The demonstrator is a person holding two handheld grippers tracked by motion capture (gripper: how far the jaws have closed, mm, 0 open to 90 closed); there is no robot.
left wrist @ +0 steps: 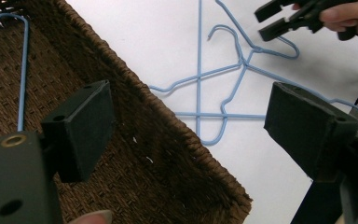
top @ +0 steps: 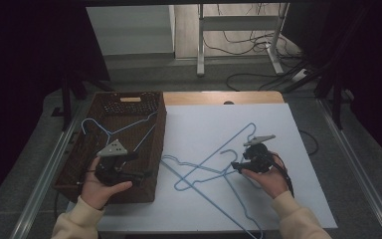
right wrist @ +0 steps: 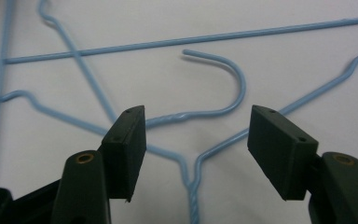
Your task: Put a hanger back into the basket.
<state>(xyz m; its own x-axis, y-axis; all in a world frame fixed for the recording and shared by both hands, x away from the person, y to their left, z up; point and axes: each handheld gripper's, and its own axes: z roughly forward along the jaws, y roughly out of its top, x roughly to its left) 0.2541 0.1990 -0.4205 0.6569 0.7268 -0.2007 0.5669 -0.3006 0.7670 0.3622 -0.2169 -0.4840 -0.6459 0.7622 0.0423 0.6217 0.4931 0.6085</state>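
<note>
Two or three light-blue wire hangers [top: 209, 169] lie tangled on the white table sheet [top: 204, 124]. Another blue hanger [top: 124, 128] rests in the brown woven basket [top: 129, 102] at the left. My left gripper [top: 146, 174] hovers over the basket's near right corner, open and empty [left wrist: 189, 98]; its view looks past the basket rim [left wrist: 168, 140] to the tangled hangers [left wrist: 214, 74]. My right gripper [top: 235, 165] is low over the tangle, open, with a hanger hook [right wrist: 235, 74] and a twisted neck [right wrist: 193, 205] lying between and below its jaws [right wrist: 196, 116], which do not touch them.
The basket takes up the table's left side, its wall standing between the left gripper and the sheet. A wooden table edge [top: 219, 97] shows at the back. Metal rails [top: 358, 164] run along both sides. Desk legs and cables [top: 248, 45] lie on the floor beyond.
</note>
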